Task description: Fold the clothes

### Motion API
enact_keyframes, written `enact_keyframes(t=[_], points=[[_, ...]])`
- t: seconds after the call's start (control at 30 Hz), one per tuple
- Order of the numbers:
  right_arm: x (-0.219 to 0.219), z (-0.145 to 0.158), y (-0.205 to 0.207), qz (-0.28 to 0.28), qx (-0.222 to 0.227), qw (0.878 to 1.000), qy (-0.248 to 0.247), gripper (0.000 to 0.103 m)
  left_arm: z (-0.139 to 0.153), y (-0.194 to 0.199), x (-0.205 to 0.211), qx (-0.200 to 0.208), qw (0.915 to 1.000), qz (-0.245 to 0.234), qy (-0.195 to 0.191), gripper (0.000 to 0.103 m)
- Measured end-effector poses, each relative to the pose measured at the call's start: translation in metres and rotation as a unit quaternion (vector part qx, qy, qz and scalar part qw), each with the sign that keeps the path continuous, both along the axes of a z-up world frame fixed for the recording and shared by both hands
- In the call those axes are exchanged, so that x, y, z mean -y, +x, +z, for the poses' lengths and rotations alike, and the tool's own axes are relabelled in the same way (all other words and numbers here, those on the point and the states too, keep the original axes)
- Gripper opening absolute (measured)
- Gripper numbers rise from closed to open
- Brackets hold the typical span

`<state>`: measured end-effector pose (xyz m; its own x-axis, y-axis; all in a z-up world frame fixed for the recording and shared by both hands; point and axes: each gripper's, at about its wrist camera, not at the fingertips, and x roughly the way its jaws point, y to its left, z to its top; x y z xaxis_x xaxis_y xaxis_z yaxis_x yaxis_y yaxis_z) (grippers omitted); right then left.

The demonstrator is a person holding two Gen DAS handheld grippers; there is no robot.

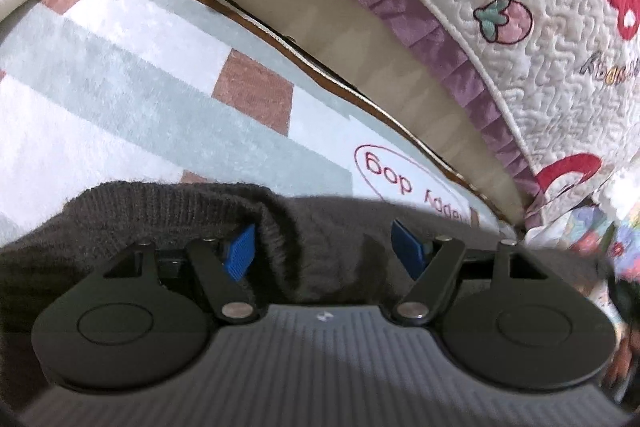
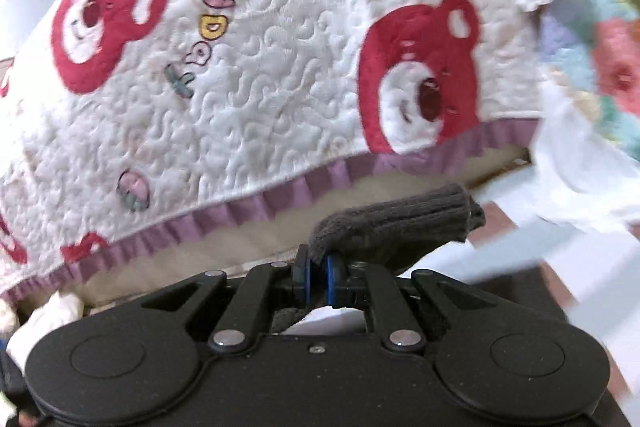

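Patterned rug on the floor, with a dark knit garment lying on it beside a bed.

The rug (image 1: 168,95) shows pale blue, white and dusty-pink blocks, a brown bound edge, and an oval outline enclosing red lettering near that edge. A dark grey knit sweater (image 1: 304,227) lies directly on it in the left wrist view, its ribbed hem bunched into a fold. Just beyond the rug's edge rises the beige side of the bed (image 1: 360,39), draped with a white quilted bedspread (image 2: 280,47) bearing red bear faces and a purple pleated trim.
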<state>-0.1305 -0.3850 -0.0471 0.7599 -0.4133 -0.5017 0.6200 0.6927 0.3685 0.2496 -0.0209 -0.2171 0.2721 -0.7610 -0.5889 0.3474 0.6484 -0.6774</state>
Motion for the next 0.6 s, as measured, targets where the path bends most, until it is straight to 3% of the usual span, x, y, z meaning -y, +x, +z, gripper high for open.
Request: enact_keyframes(t=[0.17, 0.27, 0.3, 0.33, 0.37, 0.47, 0.53, 0.6], points=[[-0.052, -0.038, -0.037, 0.008, -0.072, 0.997, 0.029, 0.01, -0.002, -0.003, 0.004, 0.0, 1.0, -0.002, 0.009, 0.073], [-0.053, -0.047, -0.049, 0.003, -0.054, 0.997, 0.055, 0.01, -0.001, -0.008, 0.01, 0.017, 0.9996, -0.009, 0.019, 0.072], [-0.053, -0.047, -0.052, 0.002, -0.043, 0.997, 0.062, 0.01, 0.0, -0.009, 0.011, 0.027, 0.9993, -0.011, 0.022, 0.062], [-0.053, -0.047, -0.056, 0.0, -0.033, 0.997, 0.069, 0.01, 0.004, -0.011, 0.012, 0.039, 0.9989, -0.014, 0.023, 0.043], [-0.053, -0.047, -0.059, -0.001, -0.022, 0.997, 0.075, 0.01, 0.012, -0.013, 0.01, 0.054, 0.9981, -0.015, 0.024, 0.015], [-0.059, -0.043, -0.068, 0.005, -0.005, 0.996, 0.086, 0.01, 0.037, -0.017, 0.006, 0.102, 0.9943, -0.02, 0.027, 0.014], [-0.069, -0.039, -0.071, 0.018, -0.014, 0.996, 0.087, 0.01, 0.049, -0.018, -0.004, 0.093, 0.9954, -0.017, 0.015, 0.014], [-0.083, -0.056, -0.069, 0.022, -0.104, 0.992, 0.06, 0.009, 0.048, -0.022, -0.014, 0.057, 0.9982, -0.015, 0.01, 0.014]])
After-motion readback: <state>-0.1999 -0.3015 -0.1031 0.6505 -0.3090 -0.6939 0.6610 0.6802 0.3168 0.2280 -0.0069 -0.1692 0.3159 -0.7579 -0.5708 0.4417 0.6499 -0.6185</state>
